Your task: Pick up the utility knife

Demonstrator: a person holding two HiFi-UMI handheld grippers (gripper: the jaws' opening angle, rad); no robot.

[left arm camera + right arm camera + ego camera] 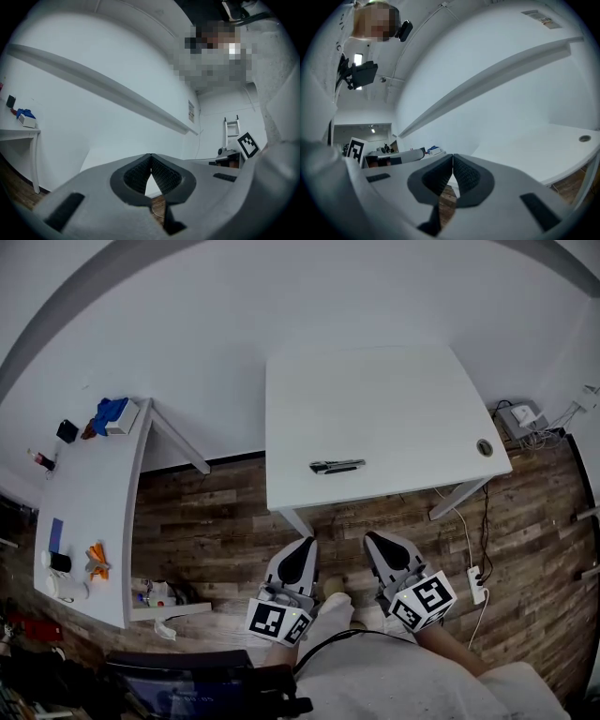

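Note:
The utility knife [337,466], dark grey and silver, lies flat near the front edge of the white square table [394,399]. Both grippers are held over the wooden floor, short of that table's front edge. My left gripper [304,545] has its jaws meeting at the tips with nothing between them, as its own view [151,157] shows. Beside it my right gripper [372,539] is likewise shut and empty, tips touching [453,157]. The knife does not show in either gripper view.
A second white table [89,512] stands at the left with a blue cloth [108,412], an orange tool [97,561] and small items. Cables and a power strip [476,585] lie on the floor at the right. The table has a cable hole [484,447].

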